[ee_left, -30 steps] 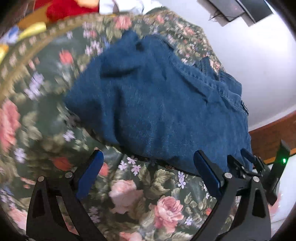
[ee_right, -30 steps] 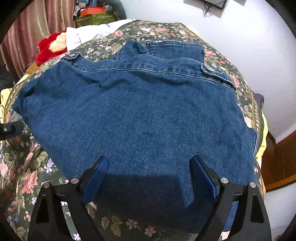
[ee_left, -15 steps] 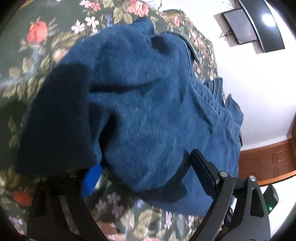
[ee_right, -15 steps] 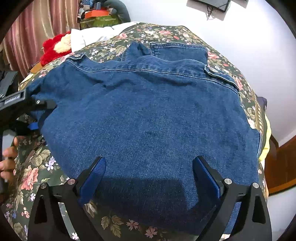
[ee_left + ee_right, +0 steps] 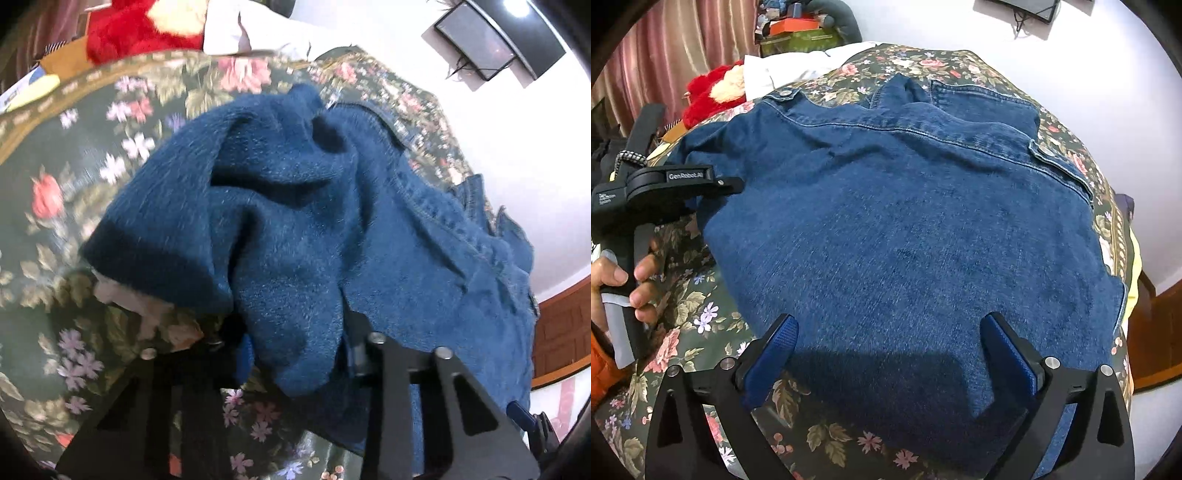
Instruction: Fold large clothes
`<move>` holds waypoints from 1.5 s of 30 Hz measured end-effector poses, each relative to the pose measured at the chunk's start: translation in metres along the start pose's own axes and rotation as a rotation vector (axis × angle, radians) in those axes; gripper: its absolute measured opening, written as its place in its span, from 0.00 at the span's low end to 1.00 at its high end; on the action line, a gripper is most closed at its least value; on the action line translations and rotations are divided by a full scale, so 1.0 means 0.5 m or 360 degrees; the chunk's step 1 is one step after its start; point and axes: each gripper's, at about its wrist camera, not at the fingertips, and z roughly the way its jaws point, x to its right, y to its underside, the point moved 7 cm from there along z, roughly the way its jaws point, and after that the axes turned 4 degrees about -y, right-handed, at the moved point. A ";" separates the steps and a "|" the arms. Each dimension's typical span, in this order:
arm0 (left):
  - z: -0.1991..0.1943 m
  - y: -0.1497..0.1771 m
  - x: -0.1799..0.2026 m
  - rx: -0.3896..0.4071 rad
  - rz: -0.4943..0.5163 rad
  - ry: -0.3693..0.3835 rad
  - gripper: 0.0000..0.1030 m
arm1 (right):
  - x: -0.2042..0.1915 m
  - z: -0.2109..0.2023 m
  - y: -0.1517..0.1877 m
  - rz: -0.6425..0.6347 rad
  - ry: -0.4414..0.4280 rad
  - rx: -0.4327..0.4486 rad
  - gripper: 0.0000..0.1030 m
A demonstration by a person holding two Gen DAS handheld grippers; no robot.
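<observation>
Denim jacket (image 5: 905, 229) lies spread back-up across a floral bedspread (image 5: 687, 306), collar toward the white wall. The right gripper (image 5: 886, 347) hangs over the jacket's near hem, its blue-padded jaws spread wide and opening, denim below them but nothing pinched. Only this view shows a hand (image 5: 624, 280) gripping the handle of the left gripper (image 5: 733, 182) at the jacket's left edge. The left wrist view alone reveals the bite: the left gripper (image 5: 295, 350) is closing on a bunched fold of the jacket (image 5: 332, 221), cloth draped between its jaws and covering the pads. A red plush toy (image 5: 140, 26) and white cloth (image 5: 243, 33) lie at the bed's far end.
</observation>
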 end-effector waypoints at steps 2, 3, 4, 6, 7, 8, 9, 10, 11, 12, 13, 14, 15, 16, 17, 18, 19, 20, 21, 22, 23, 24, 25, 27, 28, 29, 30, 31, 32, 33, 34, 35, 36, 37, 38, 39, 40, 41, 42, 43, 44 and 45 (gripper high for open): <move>-0.021 -0.011 0.006 0.0037 0.0045 0.0019 0.26 | 0.001 -0.007 -0.005 0.0027 -0.0031 -0.0010 0.97; -0.043 -0.018 0.014 0.0068 0.0095 0.0028 0.24 | 0.003 -0.015 -0.012 0.0054 -0.0056 -0.0007 0.97; -0.057 -0.023 0.021 0.0093 0.0125 0.0036 0.22 | 0.004 -0.023 -0.020 0.0075 -0.0072 0.0005 0.97; -0.110 -0.033 0.039 0.0199 0.0232 0.0062 0.21 | 0.001 -0.043 -0.046 0.0119 -0.0105 0.0062 0.97; -0.138 -0.036 0.050 0.0254 0.0291 0.0071 0.21 | -0.001 -0.050 -0.058 0.0131 -0.0114 0.0086 0.97; -0.160 -0.038 0.057 0.0293 0.0347 0.0066 0.21 | -0.007 -0.057 -0.074 0.0146 -0.0125 0.0118 0.97; -0.181 -0.038 0.065 0.0329 0.0404 0.0051 0.20 | -0.014 -0.059 -0.085 0.0154 -0.0136 0.0134 0.97; -0.205 -0.035 0.069 0.0364 0.0455 0.0040 0.20 | -0.025 -0.056 -0.096 0.0158 -0.0147 0.0138 0.97; -0.220 -0.035 0.074 0.0387 0.0488 0.0037 0.20 | -0.038 -0.050 -0.103 0.0151 -0.0153 0.0129 0.97; -0.240 -0.031 0.075 0.0409 0.0520 0.0033 0.20 | -0.058 -0.037 -0.107 0.0128 -0.0166 0.0104 0.97; -0.253 -0.027 0.074 0.0422 0.0536 0.0031 0.20 | -0.075 -0.025 -0.105 0.0102 -0.0180 0.0075 0.97; -0.264 -0.023 0.071 0.0436 0.0552 0.0026 0.20 | -0.094 -0.009 -0.101 0.0074 -0.0192 0.0040 0.97; -0.277 -0.020 0.070 0.0454 0.0589 0.0007 0.20 | -0.122 0.011 -0.091 0.0037 -0.0218 -0.0002 0.97; -0.282 -0.020 0.073 0.0466 0.0618 -0.0012 0.20 | -0.141 0.025 -0.080 0.0018 -0.0240 -0.0027 0.97; -0.287 -0.016 0.076 0.0484 0.0661 -0.0039 0.20 | -0.152 0.033 -0.074 0.0010 -0.0261 -0.0044 0.97; -0.294 -0.007 0.077 0.0509 0.0714 -0.0075 0.19 | -0.169 0.046 -0.064 0.0009 -0.0328 -0.0084 0.97; -0.298 0.003 0.080 0.0540 0.0772 -0.0111 0.19 | -0.176 0.051 -0.059 0.0016 -0.0373 -0.0107 0.97; -0.303 0.008 0.087 0.0566 0.0818 -0.0134 0.19 | -0.179 0.052 -0.056 0.0020 -0.0404 -0.0119 0.97; -0.308 0.012 0.094 0.0593 0.0861 -0.0149 0.19 | -0.176 0.046 -0.056 0.0026 -0.0422 -0.0128 0.97; -0.315 0.014 0.104 0.0618 0.0905 -0.0155 0.19 | -0.171 0.040 -0.056 0.0040 -0.0425 -0.0131 0.96; -0.321 0.014 0.119 0.0646 0.0950 -0.0154 0.18 | -0.163 0.031 -0.057 0.0064 -0.0433 -0.0130 0.96; -0.326 0.014 0.133 0.0662 0.0979 -0.0150 0.18 | -0.146 0.013 -0.057 0.0107 -0.0453 -0.0115 0.96; -0.335 0.016 0.153 0.0687 0.1018 -0.0139 0.18 | -0.128 -0.006 -0.054 0.0151 -0.0463 -0.0085 0.96; -0.346 0.022 0.199 0.0736 0.1105 -0.0101 0.18 | -0.074 -0.058 -0.043 0.0251 -0.0436 0.0004 0.96; -0.350 0.028 0.226 0.0764 0.1157 -0.0082 0.18 | -0.048 -0.079 -0.036 0.0286 -0.0410 0.0035 0.96; -0.353 0.034 0.254 0.0788 0.1203 -0.0066 0.18 | -0.009 -0.108 -0.024 0.0339 -0.0368 0.0078 0.96; -0.356 0.046 0.283 0.0806 0.1256 -0.0040 0.18 | 0.024 -0.127 -0.012 0.0381 -0.0336 0.0104 0.96; -0.361 0.059 0.308 0.0816 0.1294 -0.0011 0.18 | 0.062 -0.151 0.004 0.0436 -0.0291 0.0132 0.96; -0.363 0.075 0.337 0.0822 0.1338 0.0026 0.17 | 0.095 -0.171 0.017 0.0484 -0.0245 0.0149 0.96; -0.361 0.090 0.366 0.0822 0.1380 0.0060 0.17 | 0.144 -0.200 0.043 0.0550 -0.0157 0.0165 0.96; -0.358 0.110 0.396 0.0816 0.1427 0.0100 0.17 | 0.179 -0.220 0.060 0.0588 -0.0094 0.0175 0.96; -0.354 0.134 0.425 0.0807 0.1491 0.0132 0.17 | 0.210 -0.241 0.076 0.0619 -0.0035 0.0186 0.96; -0.350 0.154 0.444 0.0803 0.1544 0.0150 0.16 | 0.243 -0.269 0.102 0.0657 0.0033 0.0202 0.96; -0.341 0.183 0.468 0.0782 0.1611 0.0181 0.16 | 0.271 -0.294 0.129 0.0698 0.0077 0.0218 0.96; -0.332 0.210 0.485 0.0748 0.1663 0.0212 0.16 | 0.292 -0.314 0.147 0.0735 0.0097 0.0225 0.96; -0.320 0.238 0.501 0.0704 0.1717 0.0242 0.16 | 0.304 -0.326 0.164 0.0768 0.0109 0.0228 0.96; -0.304 0.271 0.515 0.0634 0.1785 0.0273 0.16 | 0.319 -0.339 0.183 0.0806 0.0117 0.0229 0.96; -0.289 0.298 0.522 0.0568 0.1841 0.0294 0.16 | 0.328 -0.347 0.195 0.0832 0.0120 0.0225 0.96; -0.272 0.324 0.526 0.0493 0.1889 0.0313 0.16 | 0.340 -0.354 0.213 0.0863 0.0119 0.0219 0.96; -0.251 0.350 0.526 0.0398 0.1947 0.0310 0.16 | 0.344 -0.358 0.226 0.0878 0.0117 0.0216 0.96; -0.236 0.366 0.524 0.0323 0.1978 0.0298 0.16 | 0.344 -0.360 0.238 0.0890 0.0116 0.0211 0.96; -0.222 0.379 0.516 0.0234 0.1992 0.0286 0.17 | 0.341 -0.359 0.245 0.0897 0.0114 0.0203 0.96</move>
